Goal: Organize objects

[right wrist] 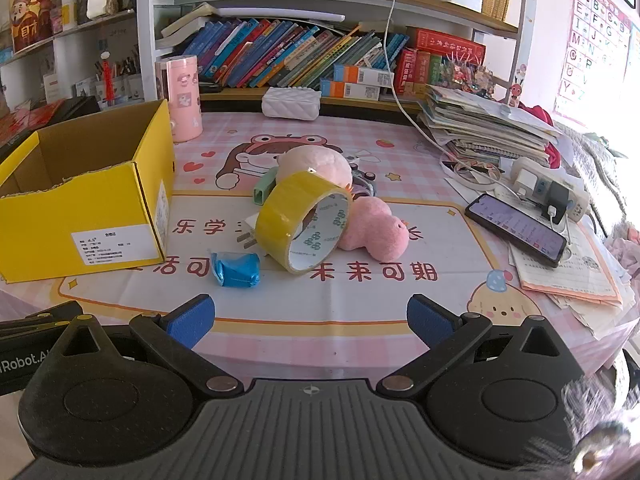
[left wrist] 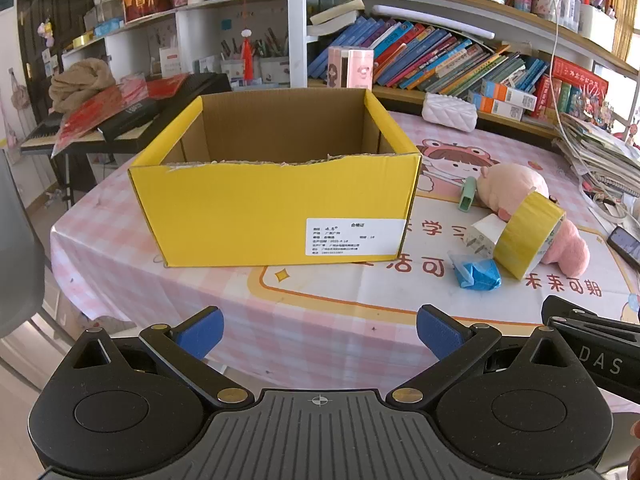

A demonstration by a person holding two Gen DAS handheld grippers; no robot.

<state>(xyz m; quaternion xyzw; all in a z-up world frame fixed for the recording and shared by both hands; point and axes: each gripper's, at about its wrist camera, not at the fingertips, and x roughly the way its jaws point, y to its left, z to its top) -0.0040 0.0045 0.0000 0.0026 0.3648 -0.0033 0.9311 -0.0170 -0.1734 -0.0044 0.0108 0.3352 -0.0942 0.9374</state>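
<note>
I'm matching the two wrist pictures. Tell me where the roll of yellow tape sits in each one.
Left wrist view: the roll of yellow tape is at the right, leaning on the pink plush toy.
Right wrist view: the tape is near the centre, against the same toy.
Shared landmark: the yellow box, left of the tape in both.

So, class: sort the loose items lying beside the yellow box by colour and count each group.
Pink: 1, plush toy
Yellow: 1, tape roll
Blue: 1, wrapped packet
Green: 1, small clip
White: 1, plug
Total: 5
</note>
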